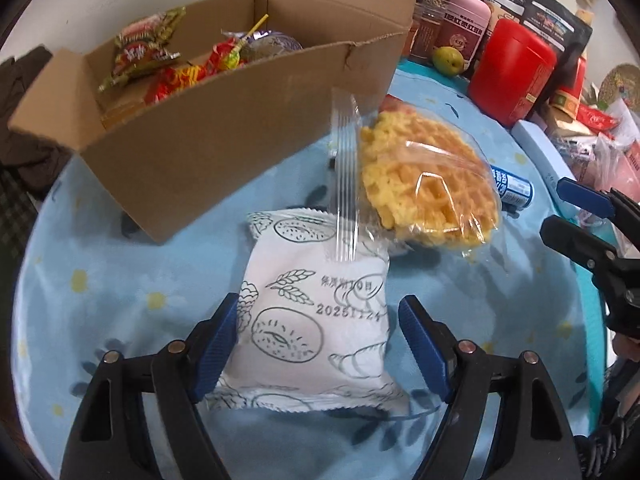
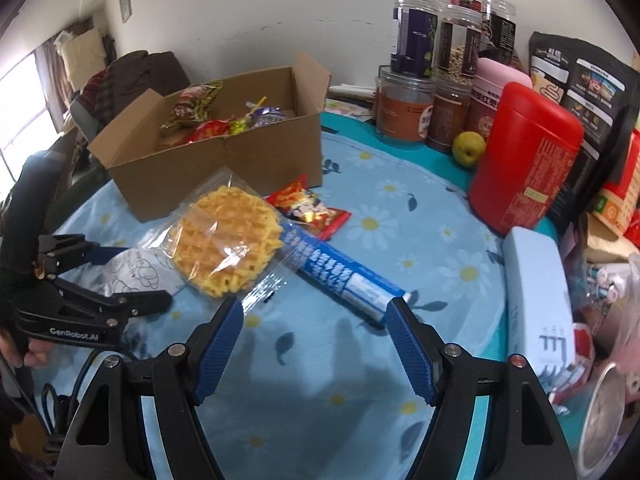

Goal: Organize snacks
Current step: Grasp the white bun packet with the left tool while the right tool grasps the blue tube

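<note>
My left tongs (image 1: 316,344) straddle white pastry packet (image 1: 316,320), lower centre, left pad touching, right pad apart. My right tongs (image 2: 316,336) wide, empty, above tabletop (image 2: 400,200); blue wrapper (image 2: 340,276) beyond tips.

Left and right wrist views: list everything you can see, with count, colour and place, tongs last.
Open cardboard box: one, brown, far left, wrapped snacks inside.
White printed pastry packet: one, between left tongs.
Waffle in clear wrapper: one, yellow, overlapping the packet.
Blue biscuit tube: one, right of waffle.
Red snack packet: one, behind tube.
Green pear: one, by red canister.
Jars: several, back wall.
Floral blue tablecloth: one.
Left tongs: around packet, one pad apart.
Right tongs: open, empty.
</note>
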